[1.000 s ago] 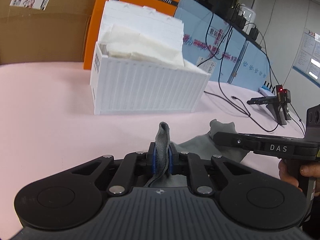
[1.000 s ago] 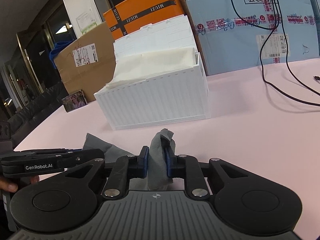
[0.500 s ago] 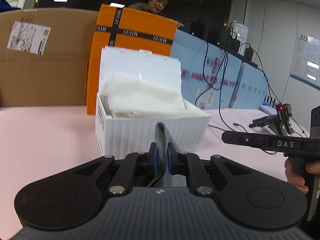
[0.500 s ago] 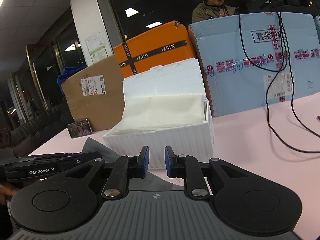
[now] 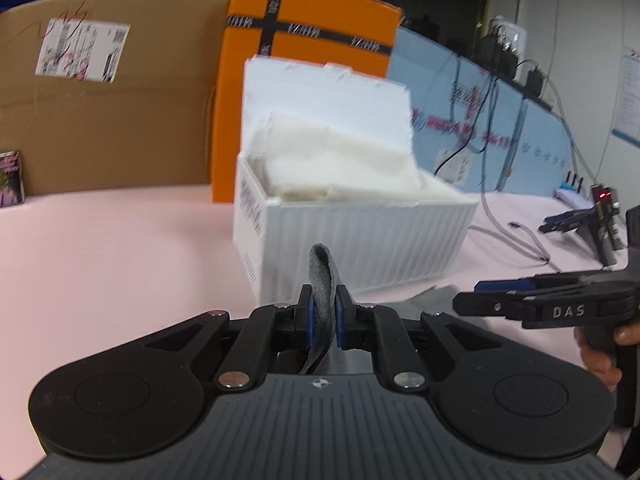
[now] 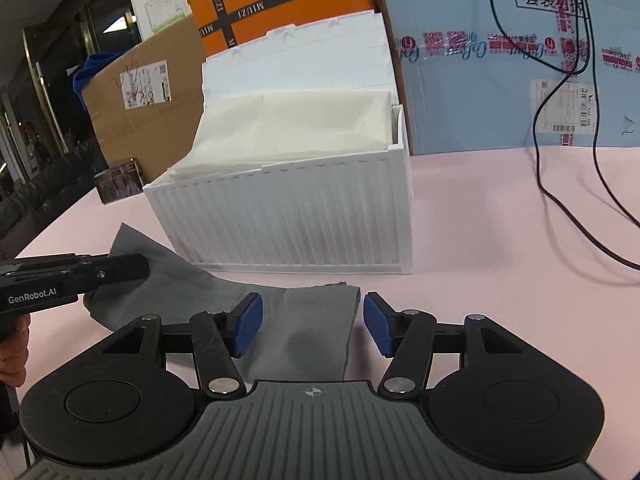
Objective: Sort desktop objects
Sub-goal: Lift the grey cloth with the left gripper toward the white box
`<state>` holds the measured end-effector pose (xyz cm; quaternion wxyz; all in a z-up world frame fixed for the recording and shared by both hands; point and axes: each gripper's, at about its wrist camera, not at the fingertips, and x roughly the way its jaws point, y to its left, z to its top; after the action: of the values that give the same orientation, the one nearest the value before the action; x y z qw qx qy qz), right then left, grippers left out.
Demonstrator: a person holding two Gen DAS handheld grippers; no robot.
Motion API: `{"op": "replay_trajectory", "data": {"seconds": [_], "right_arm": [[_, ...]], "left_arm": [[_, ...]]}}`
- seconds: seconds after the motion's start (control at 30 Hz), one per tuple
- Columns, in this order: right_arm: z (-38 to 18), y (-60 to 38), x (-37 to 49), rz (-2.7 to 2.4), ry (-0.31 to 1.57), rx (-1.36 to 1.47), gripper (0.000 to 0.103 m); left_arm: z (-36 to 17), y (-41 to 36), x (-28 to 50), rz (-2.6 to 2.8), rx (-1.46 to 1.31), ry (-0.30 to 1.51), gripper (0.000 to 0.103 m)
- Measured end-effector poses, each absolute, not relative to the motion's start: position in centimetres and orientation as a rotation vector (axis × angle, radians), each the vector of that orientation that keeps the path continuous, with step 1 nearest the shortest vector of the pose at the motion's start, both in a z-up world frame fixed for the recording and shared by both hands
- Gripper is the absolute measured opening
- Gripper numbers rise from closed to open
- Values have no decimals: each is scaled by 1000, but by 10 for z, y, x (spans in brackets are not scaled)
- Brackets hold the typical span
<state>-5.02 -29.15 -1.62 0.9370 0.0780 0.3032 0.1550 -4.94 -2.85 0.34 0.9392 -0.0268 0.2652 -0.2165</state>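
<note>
While clamped on a fold of the grey cloth at frame centre, left gripper holds one end raised. Right gripper spread wide, grasping nothing, low centre of its view. Cloth's free end flat on the pink tabletop, directly between and under those blue pads; long axis toward frame left; white ribbed bin just behind.
</note>
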Motion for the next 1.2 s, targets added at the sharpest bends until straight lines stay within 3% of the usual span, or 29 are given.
{"op": "replay_trajectory", "data": {"seconds": [0.23,0.3,0.37,0.47,0.53,0.9,1.2], "right_arm": [[-27,-281,-33,321,660,186,57],[-29,-278,-33,386,667,220,41],[-30,-272,-34,397,659,202,37],[-29,-269,-36,369,643,175,18],[-27,-272,-37,357,629,184,12],[30,-298,-59,342,385,209,11],[65,-307,-34,312,270,203,11]], "left_arm": [[-18,-26,-37,-414,-60,627,9],[-19,-28,-37,-424,-53,628,9],[-20,-30,-38,-430,-43,627,9],[-19,-29,-39,-427,-46,623,9],[-15,-29,-41,-428,-49,612,9],[46,-37,-55,-495,-4,369,9],[79,-48,-22,-478,-6,266,9]]}}
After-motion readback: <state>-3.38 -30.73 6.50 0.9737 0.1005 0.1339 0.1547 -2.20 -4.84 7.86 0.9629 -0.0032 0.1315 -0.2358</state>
